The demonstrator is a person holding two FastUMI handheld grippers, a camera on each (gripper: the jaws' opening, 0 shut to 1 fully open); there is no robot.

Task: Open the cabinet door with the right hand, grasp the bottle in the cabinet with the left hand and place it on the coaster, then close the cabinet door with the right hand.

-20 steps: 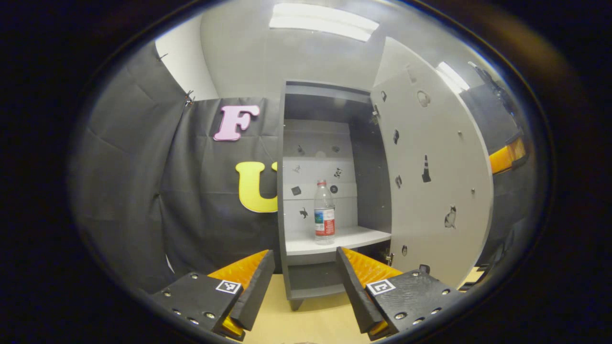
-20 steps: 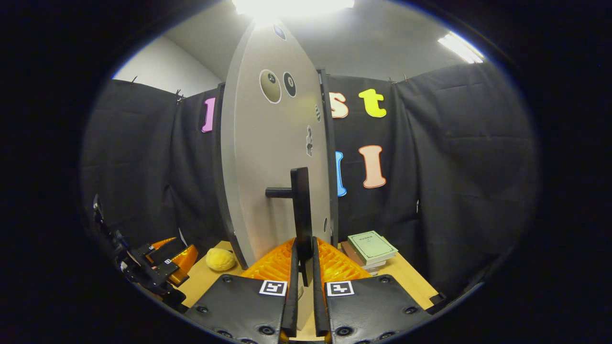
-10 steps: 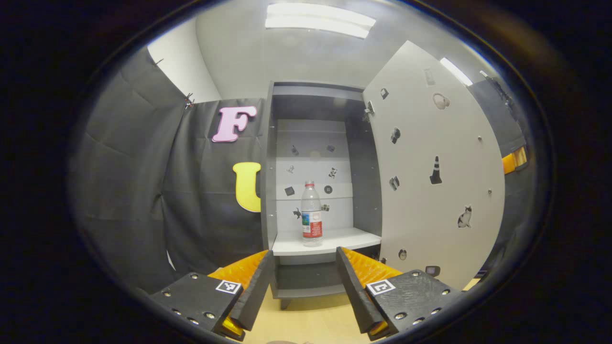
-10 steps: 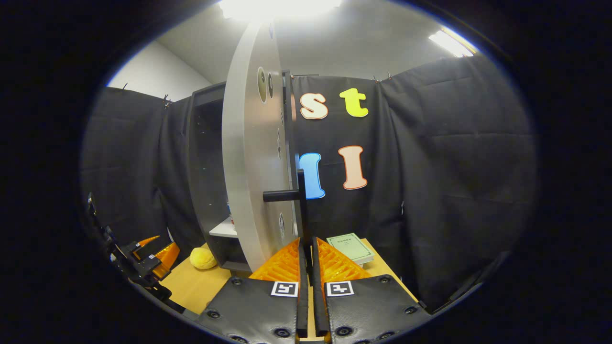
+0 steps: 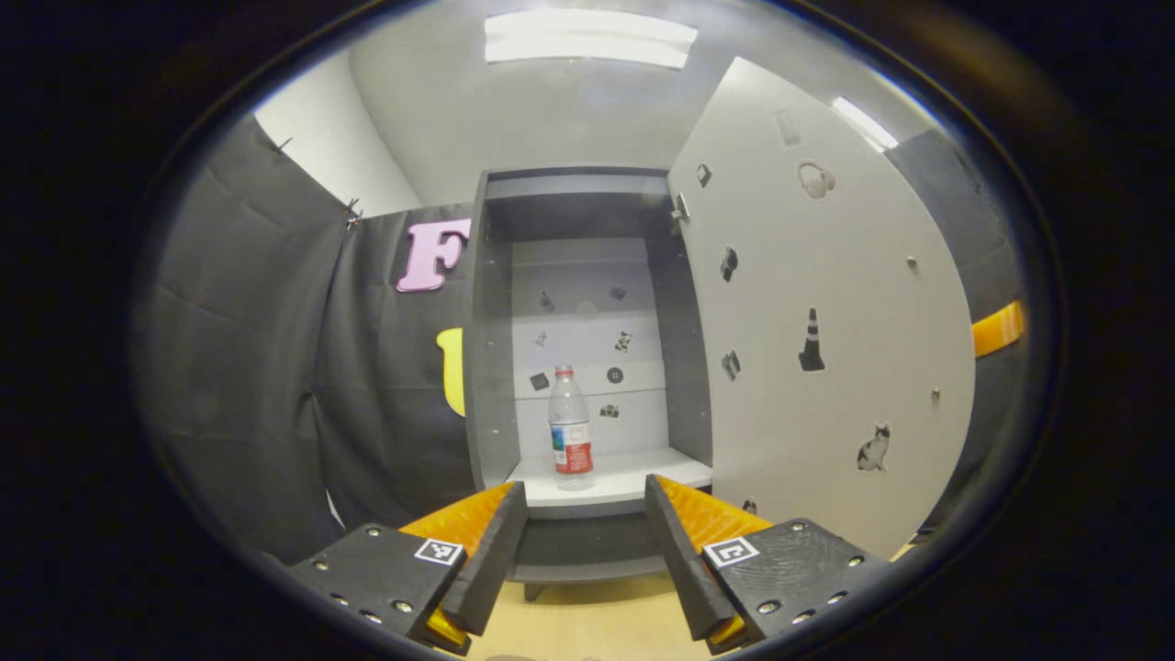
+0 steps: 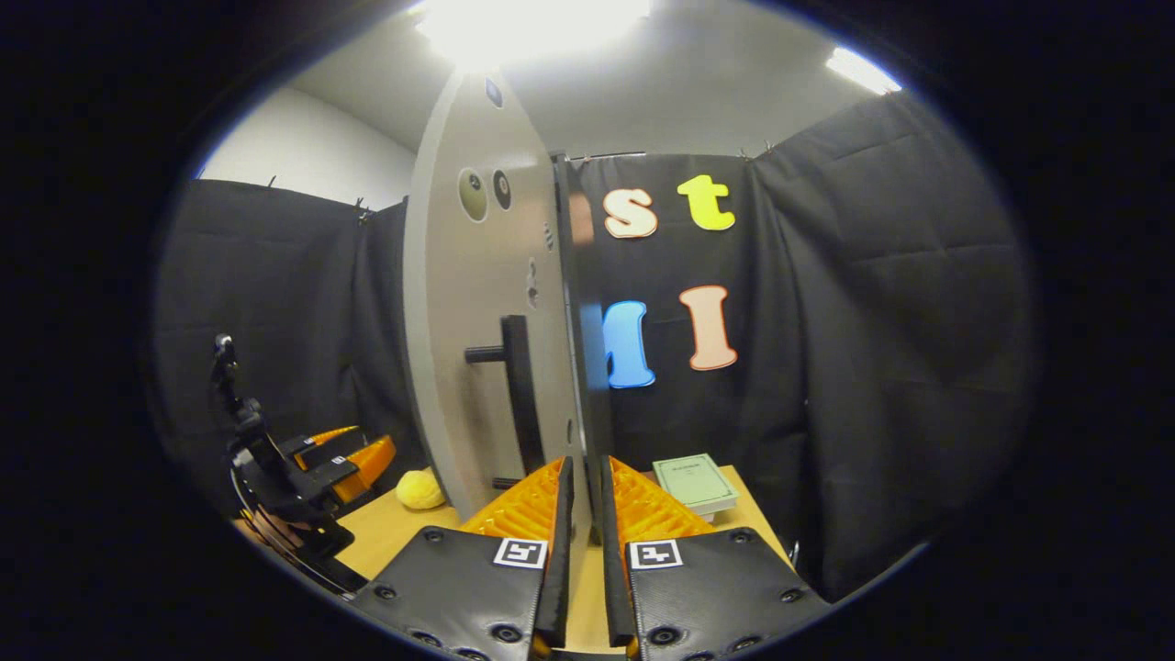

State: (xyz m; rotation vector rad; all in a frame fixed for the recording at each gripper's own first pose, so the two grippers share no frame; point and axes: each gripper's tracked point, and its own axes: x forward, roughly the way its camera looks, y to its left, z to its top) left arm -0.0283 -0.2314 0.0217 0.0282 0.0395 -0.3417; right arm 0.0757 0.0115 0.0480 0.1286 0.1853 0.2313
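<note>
A clear bottle (image 5: 570, 427) with a red label stands upright on the white shelf (image 5: 633, 477) inside the grey cabinet (image 5: 491, 367). My left gripper (image 5: 583, 537) hangs open in front of and below the shelf, a short way from the bottle. The cabinet door (image 5: 826, 321) is swung wide open to the right. In the right gripper view I see the door (image 6: 468, 349) almost edge-on, and its black handle (image 6: 519, 395) lies just left of my right gripper (image 6: 585, 500). That gripper's fingers stand a narrow gap apart at the door's edge, off the handle.
A wooden table (image 6: 390, 532) carries a yellow soft ball (image 6: 420, 489) by the door's foot and a stack of books (image 6: 696, 482) to the right. My left gripper (image 6: 340, 459) and the hand holding it show at far left. Black cloth walls surround the booth.
The door has swung further open. My right gripper has let go of the handle, which now sits to its left. My left gripper has shifted right to face the cabinet more squarely.
</note>
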